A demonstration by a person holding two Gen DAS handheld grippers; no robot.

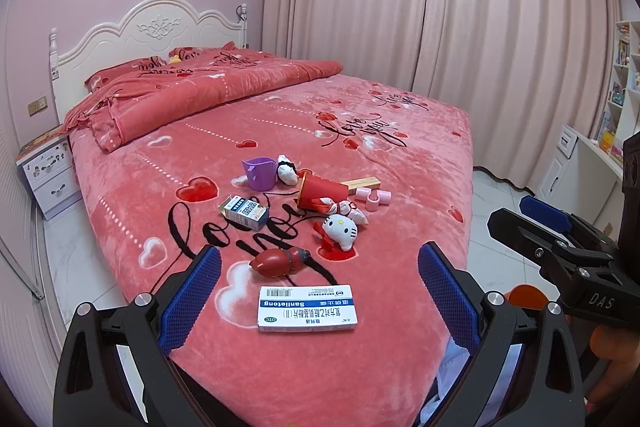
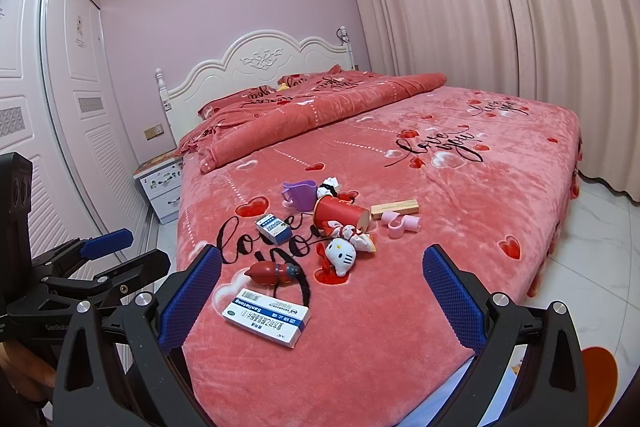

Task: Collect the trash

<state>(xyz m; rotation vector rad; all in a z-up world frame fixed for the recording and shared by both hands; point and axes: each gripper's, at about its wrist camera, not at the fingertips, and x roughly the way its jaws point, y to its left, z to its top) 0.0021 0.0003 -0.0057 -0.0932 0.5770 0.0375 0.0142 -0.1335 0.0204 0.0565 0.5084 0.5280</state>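
On the pink bed (image 1: 400, 131) lie a flat white-and-blue medicine box (image 1: 307, 308) (image 2: 268, 317), a smaller blue-and-white box (image 1: 244, 212) (image 2: 274, 227), a tipped red paper cup (image 1: 320, 191) (image 2: 340, 214), a dark red gourd-shaped thing (image 1: 278, 261) (image 2: 272, 273) and tied white bundles (image 1: 287, 171). My left gripper (image 1: 320, 299) is open and empty above the bed's near edge, the flat box between its fingers. My right gripper (image 2: 322, 301) is open and empty; it also shows in the left wrist view (image 1: 532, 223).
A purple cup (image 1: 259, 171), a Hello Kitty plush (image 1: 340, 231), pink rings (image 1: 373, 198) and a wooden block (image 1: 364, 183) lie among the items. A folded quilt (image 1: 192, 87) covers the bed's head. A nightstand (image 1: 48, 175) stands left, shelves (image 1: 624, 83) right, tiled floor (image 2: 592, 251) around.
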